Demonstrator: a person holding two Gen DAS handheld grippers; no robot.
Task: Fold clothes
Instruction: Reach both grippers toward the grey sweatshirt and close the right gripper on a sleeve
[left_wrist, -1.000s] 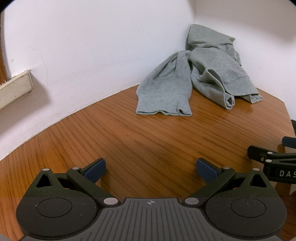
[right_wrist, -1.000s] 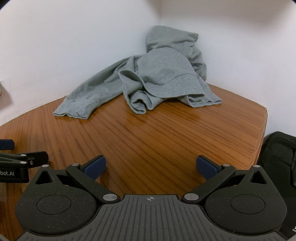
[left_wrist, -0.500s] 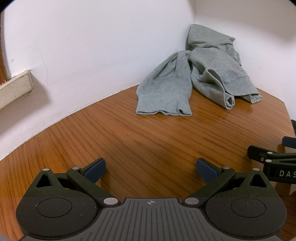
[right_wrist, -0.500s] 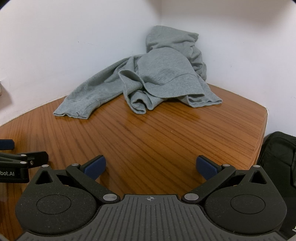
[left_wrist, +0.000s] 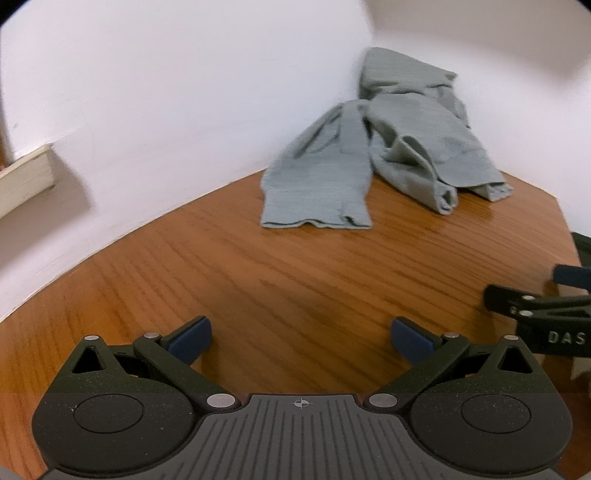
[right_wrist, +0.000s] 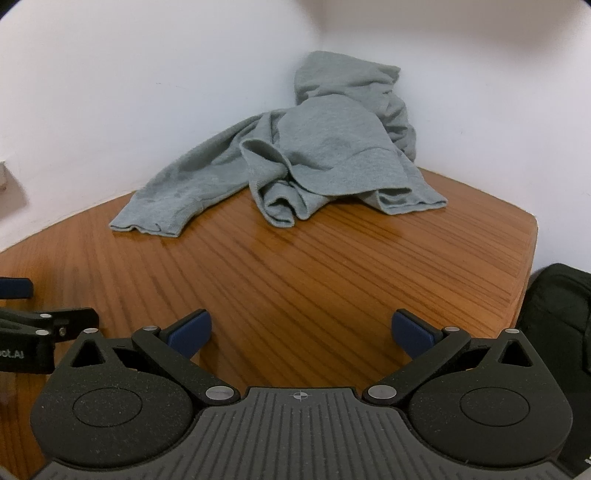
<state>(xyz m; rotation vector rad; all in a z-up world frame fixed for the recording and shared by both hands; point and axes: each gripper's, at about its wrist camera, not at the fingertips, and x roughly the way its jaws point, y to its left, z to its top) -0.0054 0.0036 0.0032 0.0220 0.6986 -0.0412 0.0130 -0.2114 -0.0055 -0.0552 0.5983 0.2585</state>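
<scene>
- Tabletop (left_wrist: 258, 280): wood, glossy; cloth could slide on it when tugged.
- Grey sweatshirt (right_wrist: 314, 162): crumpled in far corner, part propped against wall. Risk: pinching stacked layers drags the whole heap.
- Left hand-held gripper (left_wrist: 301, 334), right hand-held gripper (right_wrist: 301, 332): both spread wide, empty, near edge, well apart from sweatshirt.

Grey hoodie (left_wrist: 402, 147) (right_wrist: 325, 147), crumpled heap, unfolded. Lies in far corner of table, top leaning vs wall. One sleeve stretched flat twd left, cuff end frontmost.
</scene>
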